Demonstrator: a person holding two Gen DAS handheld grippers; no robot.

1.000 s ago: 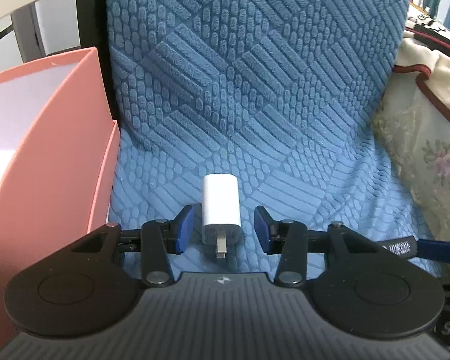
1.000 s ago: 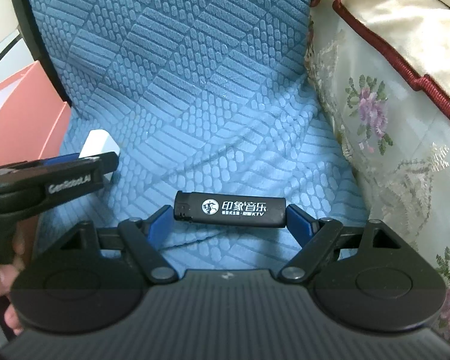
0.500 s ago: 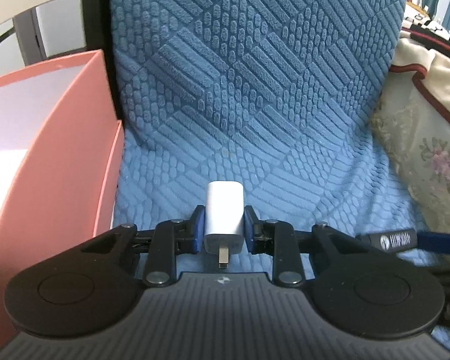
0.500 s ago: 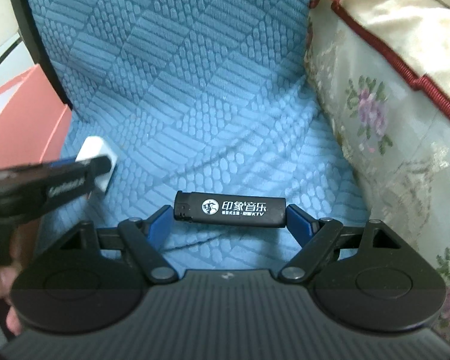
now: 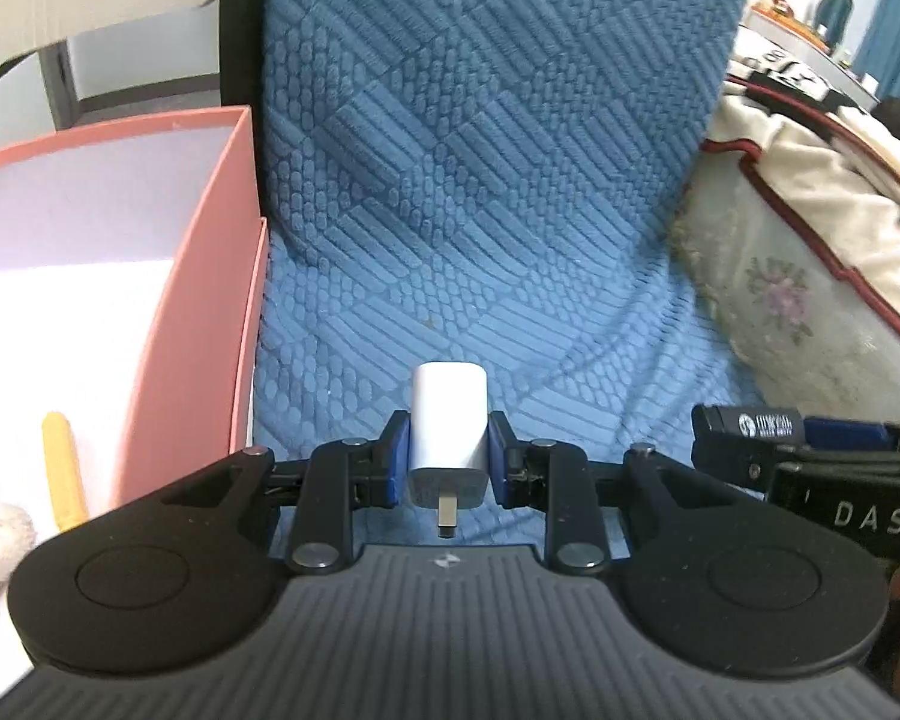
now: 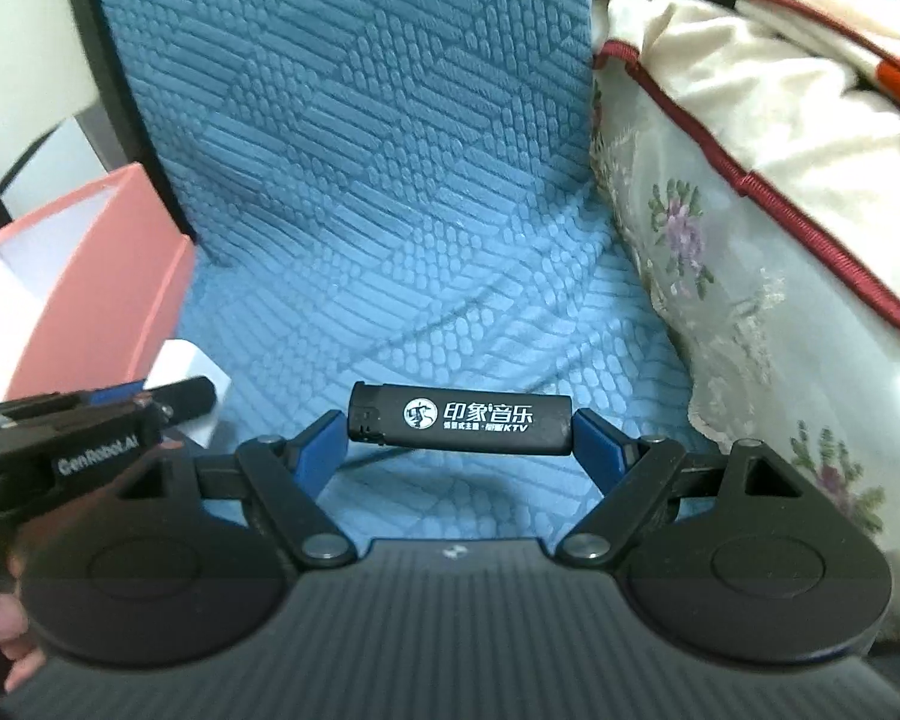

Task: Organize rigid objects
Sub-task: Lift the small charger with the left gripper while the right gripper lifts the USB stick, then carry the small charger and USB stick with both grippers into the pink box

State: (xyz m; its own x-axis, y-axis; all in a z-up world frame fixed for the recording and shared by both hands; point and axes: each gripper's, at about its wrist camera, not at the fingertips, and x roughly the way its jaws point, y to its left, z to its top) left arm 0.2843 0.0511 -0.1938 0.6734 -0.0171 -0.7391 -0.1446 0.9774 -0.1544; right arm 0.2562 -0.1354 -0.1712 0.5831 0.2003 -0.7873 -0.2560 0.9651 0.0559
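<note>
Both grippers held cargo: my left gripper (image 5: 448, 459) clamped the white charger (image 5: 448, 429), my right gripper (image 6: 459, 435) pinched the black lighter (image 6: 460, 418) endwise. I judged a level carry over the pink box (image 5: 210, 276) safest.

Soft even indoor light, pink box (image 5: 204, 276) interior blown out to white glare, strong fisheye bending at the edges, dark vignetted corners, bedding (image 6: 768, 138) slightly blurred, centre sharp, faint shadows
</note>
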